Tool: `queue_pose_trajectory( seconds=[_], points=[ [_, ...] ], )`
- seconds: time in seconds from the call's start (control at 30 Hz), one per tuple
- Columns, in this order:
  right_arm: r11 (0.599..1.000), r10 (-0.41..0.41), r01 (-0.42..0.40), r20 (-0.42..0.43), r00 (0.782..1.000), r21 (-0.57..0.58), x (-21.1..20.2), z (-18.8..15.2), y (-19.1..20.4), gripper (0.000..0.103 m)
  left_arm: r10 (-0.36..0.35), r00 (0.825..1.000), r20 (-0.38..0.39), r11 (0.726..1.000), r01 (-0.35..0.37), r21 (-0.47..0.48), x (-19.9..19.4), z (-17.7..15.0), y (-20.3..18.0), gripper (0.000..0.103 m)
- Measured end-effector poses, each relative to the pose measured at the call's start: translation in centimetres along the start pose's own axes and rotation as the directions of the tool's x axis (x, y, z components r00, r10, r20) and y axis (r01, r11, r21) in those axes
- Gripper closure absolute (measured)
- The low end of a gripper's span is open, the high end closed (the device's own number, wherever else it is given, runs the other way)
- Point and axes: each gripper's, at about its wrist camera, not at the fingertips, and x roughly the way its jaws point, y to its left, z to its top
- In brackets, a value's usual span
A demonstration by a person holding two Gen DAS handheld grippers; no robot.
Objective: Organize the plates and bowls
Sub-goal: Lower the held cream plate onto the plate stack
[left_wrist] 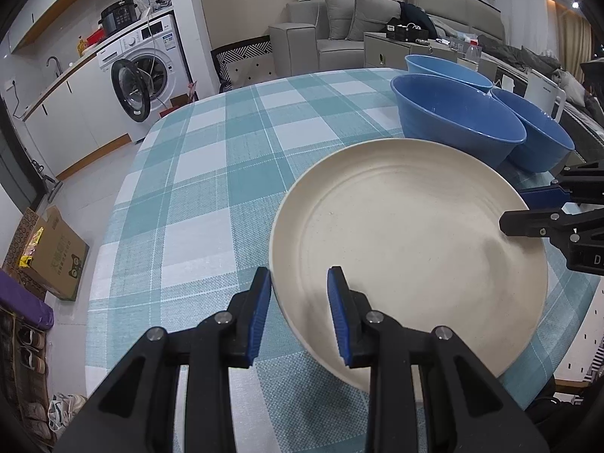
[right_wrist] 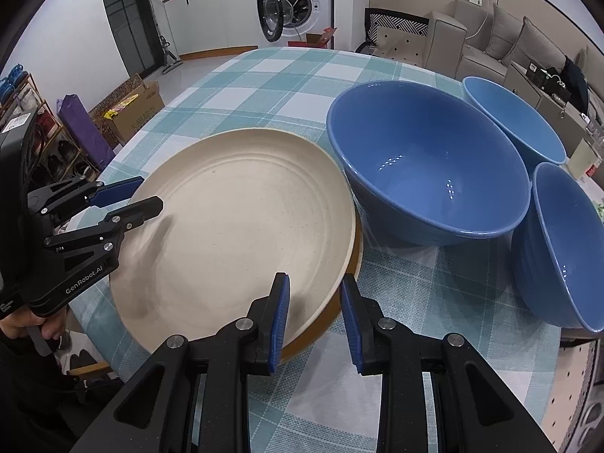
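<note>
A large cream plate (left_wrist: 407, 249) (right_wrist: 234, 234) rests near the front of the checked table, on top of a second plate whose brown rim (right_wrist: 327, 325) shows beneath it. My left gripper (left_wrist: 300, 302) (right_wrist: 149, 191) is shut on the cream plate's left rim, one pad inside and one outside. On the opposite rim my right gripper (right_wrist: 315, 309) (left_wrist: 517, 209) is shut the same way. Three blue bowls stand just behind the plate: a big one (right_wrist: 426, 166) (left_wrist: 453, 120), one farther back (right_wrist: 513, 117) (left_wrist: 445, 70), and one to the right (right_wrist: 562, 245) (left_wrist: 540, 132).
The teal checked tablecloth (left_wrist: 211, 188) reaches the table's left and far edges. On the floor to the left lies a cardboard box (left_wrist: 56, 256). A washing machine (left_wrist: 147, 71) with its door open and a grey sofa (left_wrist: 324, 30) stand beyond the table.
</note>
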Motion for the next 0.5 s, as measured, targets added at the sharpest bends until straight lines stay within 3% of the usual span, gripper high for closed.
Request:
queue_pose_trajectory(
  seconds=[0.5],
  points=[
    [0.996, -0.073, 0.073, 0.002, 0.997, -0.04, 0.44, -0.36, 0.78, 0.074, 0.032, 0.999, -0.003, 0.999, -0.032, 0.034, 0.37, -0.2, -0.83, 0.074]
  ],
)
